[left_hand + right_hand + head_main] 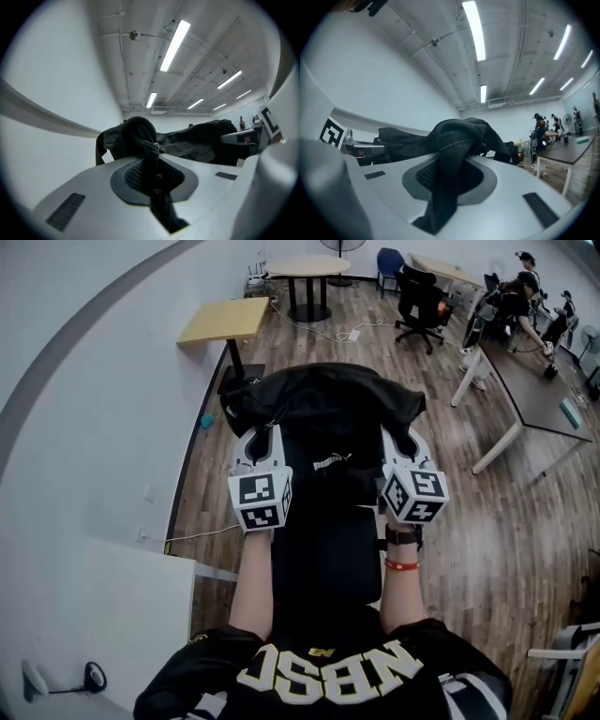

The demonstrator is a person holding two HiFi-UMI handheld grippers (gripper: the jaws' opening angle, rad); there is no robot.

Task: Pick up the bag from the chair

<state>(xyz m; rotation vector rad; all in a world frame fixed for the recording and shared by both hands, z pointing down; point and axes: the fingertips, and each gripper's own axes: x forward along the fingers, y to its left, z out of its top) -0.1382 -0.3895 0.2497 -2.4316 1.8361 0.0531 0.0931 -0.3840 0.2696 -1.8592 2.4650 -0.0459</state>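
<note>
A black fabric bag is stretched between my two grippers in the head view, held up in front of the person's chest, its lower part hanging down between the forearms. My left gripper is shut on the bag's left end, where a zipper fold is pinched between the jaws. My right gripper is shut on a fold of the bag's right end. Both gripper views look upward past the bag toward the ceiling. No chair shows beneath the bag.
A white wall curves along the left. A small wooden desk and a round table stand behind the bag. A black office chair, a long grey table and seated people are at the back right.
</note>
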